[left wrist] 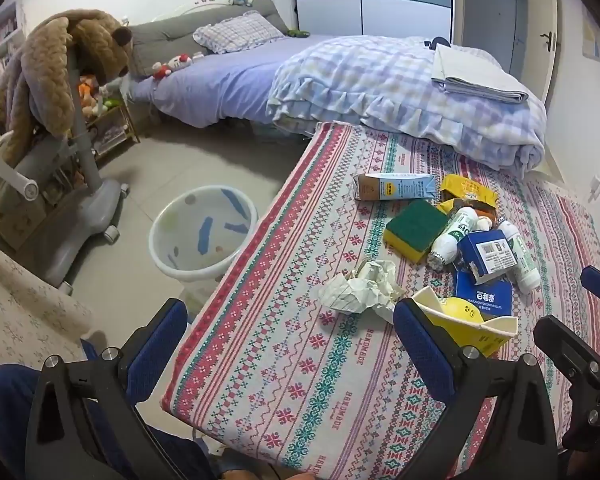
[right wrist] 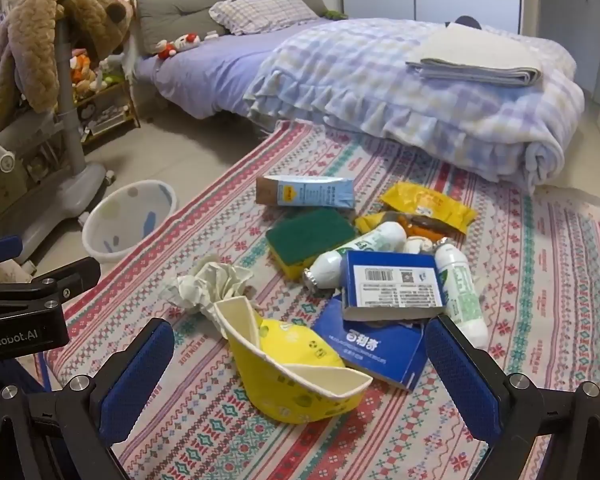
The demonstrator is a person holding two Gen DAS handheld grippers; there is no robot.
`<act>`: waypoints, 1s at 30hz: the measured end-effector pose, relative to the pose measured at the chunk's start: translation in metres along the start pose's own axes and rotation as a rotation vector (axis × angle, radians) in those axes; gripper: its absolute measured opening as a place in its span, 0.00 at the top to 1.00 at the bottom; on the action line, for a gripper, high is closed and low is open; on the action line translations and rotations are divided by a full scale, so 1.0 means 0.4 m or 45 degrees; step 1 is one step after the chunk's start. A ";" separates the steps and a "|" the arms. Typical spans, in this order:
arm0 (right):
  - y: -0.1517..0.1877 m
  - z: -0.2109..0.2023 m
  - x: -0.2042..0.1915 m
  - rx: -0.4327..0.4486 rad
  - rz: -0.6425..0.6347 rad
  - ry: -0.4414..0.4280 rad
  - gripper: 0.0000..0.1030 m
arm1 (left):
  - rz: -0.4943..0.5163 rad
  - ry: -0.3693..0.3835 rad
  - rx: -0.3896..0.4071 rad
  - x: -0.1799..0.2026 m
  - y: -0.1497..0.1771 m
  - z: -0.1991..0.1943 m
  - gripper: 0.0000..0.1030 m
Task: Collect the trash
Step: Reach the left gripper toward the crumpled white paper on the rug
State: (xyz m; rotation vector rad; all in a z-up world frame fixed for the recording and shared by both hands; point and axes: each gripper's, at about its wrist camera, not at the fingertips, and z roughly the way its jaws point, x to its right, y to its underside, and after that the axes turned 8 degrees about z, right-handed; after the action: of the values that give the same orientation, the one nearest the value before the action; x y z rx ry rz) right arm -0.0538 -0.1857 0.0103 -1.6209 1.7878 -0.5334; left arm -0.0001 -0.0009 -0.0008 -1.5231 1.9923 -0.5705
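Beside the bed (right wrist: 380,80), both hand-held grippers (left wrist: 292,340) (right wrist: 300,364) gape over a patterned tablecloth (right wrist: 540,280).

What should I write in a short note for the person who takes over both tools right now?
Left tool: open, empty, above the table's near edge.
Right tool: open, empty, above the crushed yellow cup.
Trash lies piled on the patterned tablecloth: cup, crumpled paper, blue boxes, two white bottles, yellow wrappers, carton, sponge.
White bin stands on the floor beside the table.
Nothing held yet; the whole pile is left.
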 end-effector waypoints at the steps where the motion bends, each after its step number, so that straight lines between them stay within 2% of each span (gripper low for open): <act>1: 0.000 0.000 -0.001 0.000 -0.002 -0.004 0.00 | -0.002 0.004 -0.005 0.000 -0.001 0.000 0.00; 25: 0.007 0.007 -0.013 -0.007 -0.037 -0.025 0.00 | 0.005 -0.013 0.026 0.008 -0.003 -0.013 0.00; 30: 0.004 0.001 -0.014 0.014 -0.001 -0.069 0.00 | -0.012 -0.009 0.017 -0.003 -0.006 -0.005 0.00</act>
State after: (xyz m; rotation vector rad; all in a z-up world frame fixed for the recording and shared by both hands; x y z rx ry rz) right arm -0.0545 -0.1798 0.0101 -1.6137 1.7414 -0.4941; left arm 0.0005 -0.0002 0.0025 -1.5259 1.9731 -0.5802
